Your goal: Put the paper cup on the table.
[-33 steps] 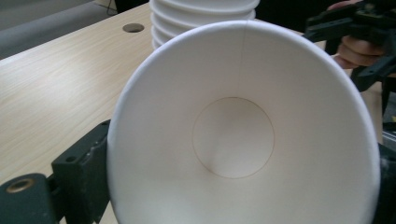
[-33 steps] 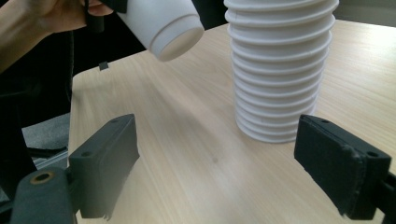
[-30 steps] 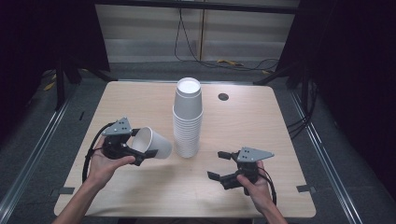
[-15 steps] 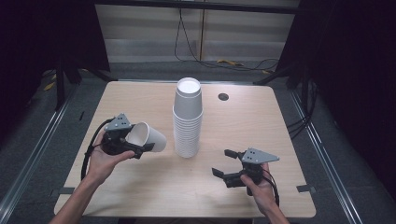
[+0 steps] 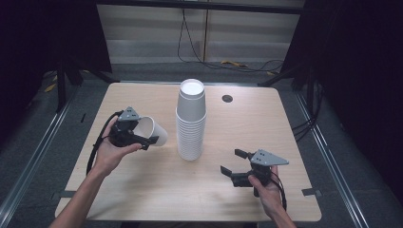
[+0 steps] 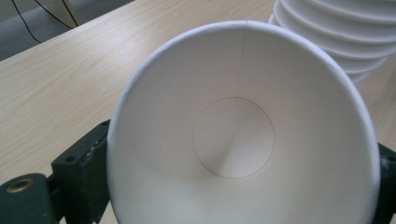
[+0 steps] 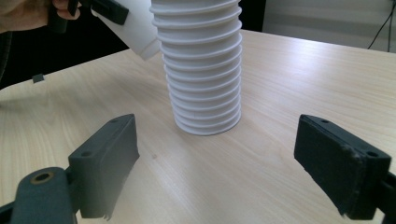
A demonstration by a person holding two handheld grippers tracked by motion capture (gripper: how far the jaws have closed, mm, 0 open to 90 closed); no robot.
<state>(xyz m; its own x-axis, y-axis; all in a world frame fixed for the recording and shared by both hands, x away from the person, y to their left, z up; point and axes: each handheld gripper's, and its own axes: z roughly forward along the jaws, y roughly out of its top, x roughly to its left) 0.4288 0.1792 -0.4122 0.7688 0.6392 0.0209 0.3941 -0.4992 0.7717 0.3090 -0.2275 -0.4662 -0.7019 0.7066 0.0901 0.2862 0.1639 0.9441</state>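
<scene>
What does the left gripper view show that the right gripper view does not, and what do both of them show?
The left gripper view alone looks into the held paper cup, down to its round bottom, with the left claw shut around its sides.

The right gripper view alone shows the right claw open with nothing between its jaws, the foot of the cup stack standing on the table, and the held cup's outside, tilted, with its base near the stack.

Both show the ribbed rims of the stack and the light wooden table.
</scene>
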